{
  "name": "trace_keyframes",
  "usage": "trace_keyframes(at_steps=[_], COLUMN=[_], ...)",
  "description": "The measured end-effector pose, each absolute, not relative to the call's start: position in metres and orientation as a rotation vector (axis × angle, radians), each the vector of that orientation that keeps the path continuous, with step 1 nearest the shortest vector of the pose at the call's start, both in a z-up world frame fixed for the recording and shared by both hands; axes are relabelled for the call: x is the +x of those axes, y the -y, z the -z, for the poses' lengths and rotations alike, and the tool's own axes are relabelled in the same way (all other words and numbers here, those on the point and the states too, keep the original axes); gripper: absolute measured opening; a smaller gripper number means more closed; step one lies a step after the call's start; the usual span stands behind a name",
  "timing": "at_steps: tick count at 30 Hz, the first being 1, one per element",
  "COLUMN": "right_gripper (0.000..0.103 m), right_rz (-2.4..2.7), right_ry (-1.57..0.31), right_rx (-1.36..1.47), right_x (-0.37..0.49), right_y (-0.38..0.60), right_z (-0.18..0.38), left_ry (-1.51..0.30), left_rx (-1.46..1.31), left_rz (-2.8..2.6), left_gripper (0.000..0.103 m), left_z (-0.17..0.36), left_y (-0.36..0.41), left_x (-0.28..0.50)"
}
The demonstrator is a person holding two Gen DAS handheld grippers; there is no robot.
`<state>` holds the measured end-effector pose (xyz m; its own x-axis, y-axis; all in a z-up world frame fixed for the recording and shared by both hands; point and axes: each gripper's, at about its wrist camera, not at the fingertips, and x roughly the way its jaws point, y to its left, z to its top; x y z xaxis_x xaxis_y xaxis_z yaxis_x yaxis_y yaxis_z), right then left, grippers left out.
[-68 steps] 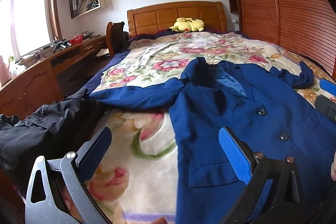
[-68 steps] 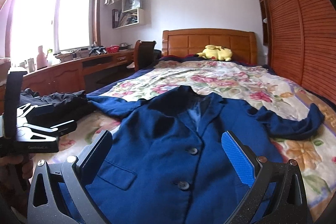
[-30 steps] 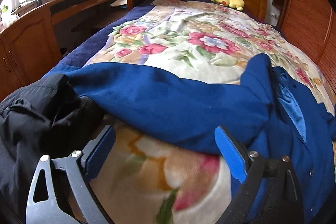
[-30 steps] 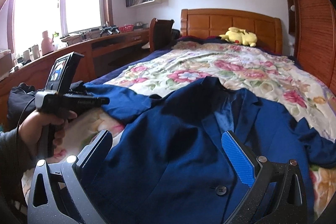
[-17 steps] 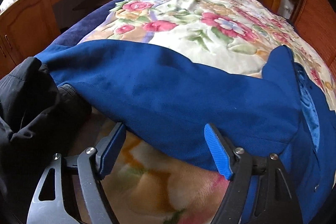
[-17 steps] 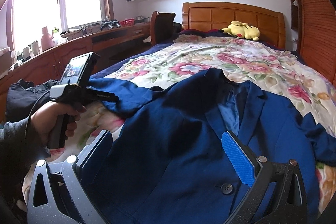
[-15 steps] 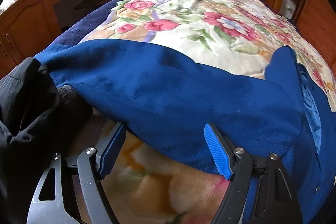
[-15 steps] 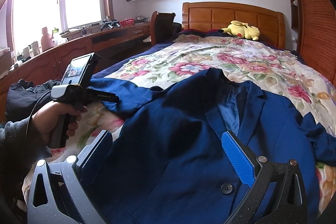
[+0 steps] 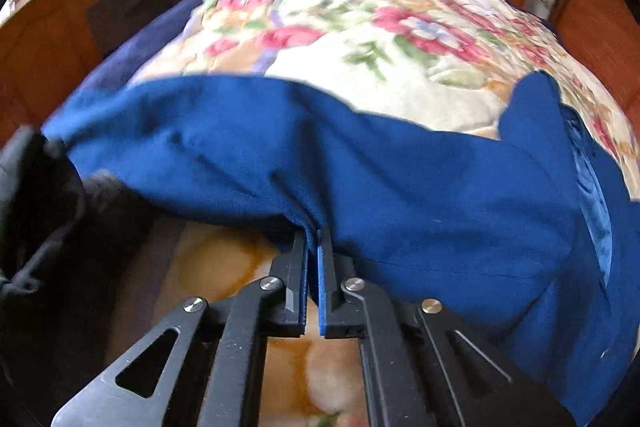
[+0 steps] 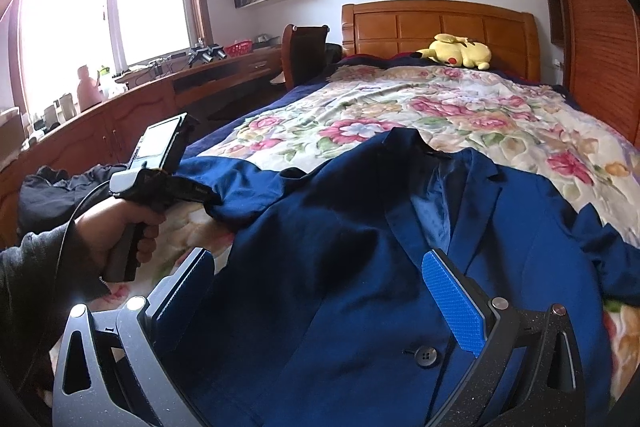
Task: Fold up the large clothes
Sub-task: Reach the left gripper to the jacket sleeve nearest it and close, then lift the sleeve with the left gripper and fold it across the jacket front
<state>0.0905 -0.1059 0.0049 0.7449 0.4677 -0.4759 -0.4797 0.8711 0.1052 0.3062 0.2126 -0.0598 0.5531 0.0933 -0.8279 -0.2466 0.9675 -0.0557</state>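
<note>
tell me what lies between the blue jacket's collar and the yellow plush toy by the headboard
Only bare floral bedspread; nothing rests on it between the blue jacket collar and the yellow plush toy. The right wrist view shows this most clearly.

One blue blazer (image 10: pixel 360 267) lies spread on one bed, over a single floral blanket (image 10: pixel 460 107). Two sleeves show on the blazer: one (image 9: pixel 280 155) to the left of its collar and one (image 10: pixel 608 251) to the right. One dark button (image 10: pixel 425 354) is visible on its front. Two grippers appear: the left gripper (image 9: pixel 312 239) at the blazer's left sleeve and the right gripper (image 10: pixel 320 291) over its front. One black garment (image 10: pixel 52 195) sits left of the blazer. One yellow plush toy (image 10: pixel 456 51) rests beyond the blazer, by the one wooden headboard (image 10: pixel 436 25).
</note>
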Motion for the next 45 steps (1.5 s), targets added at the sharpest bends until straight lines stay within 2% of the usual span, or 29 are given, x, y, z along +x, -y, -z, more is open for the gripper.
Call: trace_keyframes(at_steps=[13, 18, 24, 25, 27, 28, 29, 31, 33, 35, 45], right_gripper=[0.103, 0.103, 0.103, 0.103, 0.103, 0.103, 0.103, 0.103, 0.103, 0.103, 0.103], right_rz=[-0.436, -0.423, -0.416, -0.419, -0.422, -0.423, -0.425, -0.429, -0.438, -0.451, -0.493], right_ry=[-0.464, -0.459, -0.460, -0.461, -0.462, -0.464, -0.465, -0.466, -0.470, -0.473, -0.505], right_rx=[0.070, 0.095, 0.068, 0.066, 0.060, 0.056, 0.053, 0.046, 0.044, 0.042, -0.062], right_x=[0.090, 0.087, 0.081, 0.080, 0.080, 0.081, 0.082, 0.083, 0.085, 0.087, 0.084], right_y=[0.146, 0.153, 0.143, 0.142, 0.141, 0.139, 0.138, 0.138, 0.140, 0.142, 0.122], right_z=[-0.018, -0.021, -0.020, -0.021, -0.023, -0.022, -0.022, -0.023, -0.026, -0.028, -0.021], left_ry=[-0.736, -0.713, -0.732, -0.745, -0.759, -0.758, -0.750, -0.733, -0.728, -0.732, -0.798], left_rx=[-0.003, 0.062, 0.143, 0.137, 0.111, 0.106, 0.101, 0.112, 0.133, 0.122, 0.146], left_rz=[0.078, 0.183, 0.184, 0.199, 0.220, 0.219, 0.218, 0.224, 0.202, 0.180, 0.010], left_gripper=[0.001, 0.001, 0.004, 0.007, 0.025, 0.029, 0.040, 0.046, 0.067, 0.077, 0.077], left_z=[-0.034, -0.040, -0.026, -0.023, -0.020, -0.020, -0.021, -0.023, -0.022, -0.018, 0.031], left_y=[-0.102, -0.063, -0.053, -0.056, -0.065, -0.066, -0.072, -0.079, -0.088, -0.098, -0.143], left_x=[0.258, 0.229, 0.206, 0.202, 0.194, 0.191, 0.185, 0.176, 0.172, 0.173, 0.217])
